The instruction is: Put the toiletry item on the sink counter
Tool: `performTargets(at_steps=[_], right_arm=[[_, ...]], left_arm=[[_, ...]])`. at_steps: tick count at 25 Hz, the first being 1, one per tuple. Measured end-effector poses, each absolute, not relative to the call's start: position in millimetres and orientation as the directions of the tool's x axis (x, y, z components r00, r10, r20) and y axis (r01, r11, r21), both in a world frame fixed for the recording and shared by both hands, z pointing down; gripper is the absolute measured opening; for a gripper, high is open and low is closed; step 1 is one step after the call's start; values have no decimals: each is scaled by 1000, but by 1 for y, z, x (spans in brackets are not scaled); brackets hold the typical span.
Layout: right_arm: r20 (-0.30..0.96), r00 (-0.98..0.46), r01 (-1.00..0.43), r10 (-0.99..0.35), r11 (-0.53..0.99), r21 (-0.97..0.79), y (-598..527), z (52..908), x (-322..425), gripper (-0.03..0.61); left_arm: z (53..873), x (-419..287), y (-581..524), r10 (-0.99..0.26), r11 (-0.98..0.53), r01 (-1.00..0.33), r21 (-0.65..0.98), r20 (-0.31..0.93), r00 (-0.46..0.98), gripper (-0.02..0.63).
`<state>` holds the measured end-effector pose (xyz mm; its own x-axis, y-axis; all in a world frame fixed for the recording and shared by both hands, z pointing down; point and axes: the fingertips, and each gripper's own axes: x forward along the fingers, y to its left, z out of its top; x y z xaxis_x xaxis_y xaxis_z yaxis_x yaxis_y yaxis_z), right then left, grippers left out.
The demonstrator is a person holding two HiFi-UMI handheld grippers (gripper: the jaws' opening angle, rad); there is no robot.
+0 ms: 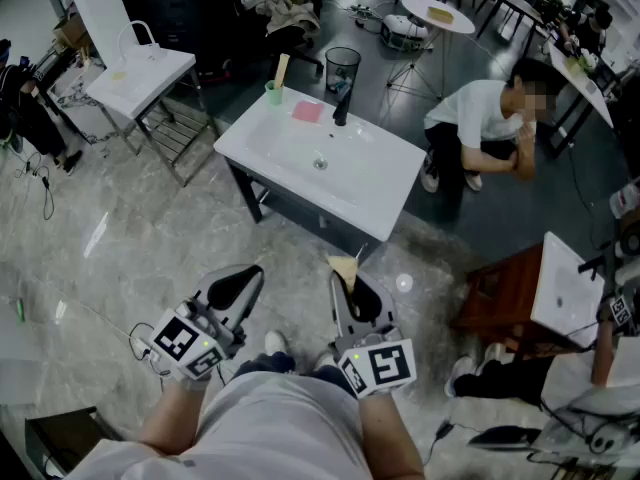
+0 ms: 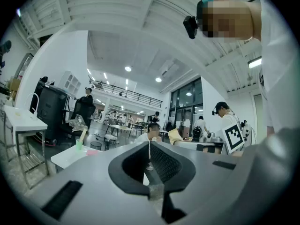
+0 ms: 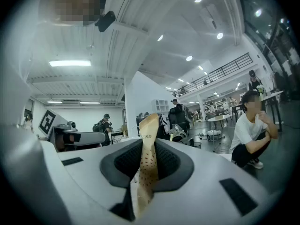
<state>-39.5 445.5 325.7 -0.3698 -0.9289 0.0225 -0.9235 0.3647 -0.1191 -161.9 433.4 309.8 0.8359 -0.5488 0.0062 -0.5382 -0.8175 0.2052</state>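
We hold two hand-held grippers low in front of us, over the pale marbled floor (image 1: 120,238) and short of the white sink table (image 1: 385,188). The right hand-held gripper (image 1: 352,286) is clenched on the toiletry item (image 1: 343,267), a flat tan packet; in the right gripper view the item (image 3: 149,130) stands upright between the dark pads of that hand-held gripper (image 3: 144,165), dotted red, its top edge rising above the jaws. The left hand-held gripper (image 1: 237,286) sits just left of the right one, and in its own view (image 2: 150,161) the jaws are pressed together with nothing between them. The item is well apart from the table, which stands farther off, ahead of us. On the table's far edge we see a green cup (image 1: 273,92) with a pale tube in it at the left corner, a pink bar (image 1: 307,111) beside it, and a black tap (image 1: 341,104) to its right. A person in a white shirt (image 1: 480,123) crouches to the right of the table.
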Motion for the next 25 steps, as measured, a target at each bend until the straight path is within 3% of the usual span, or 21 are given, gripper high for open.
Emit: performTargets(at_steps=[25], right_arm=[[17,-204,-974,-979,201,-102,375,333,-89,61]], left_arm=[[325,-232,354,-454,-871,-439,222,-21,891,18]])
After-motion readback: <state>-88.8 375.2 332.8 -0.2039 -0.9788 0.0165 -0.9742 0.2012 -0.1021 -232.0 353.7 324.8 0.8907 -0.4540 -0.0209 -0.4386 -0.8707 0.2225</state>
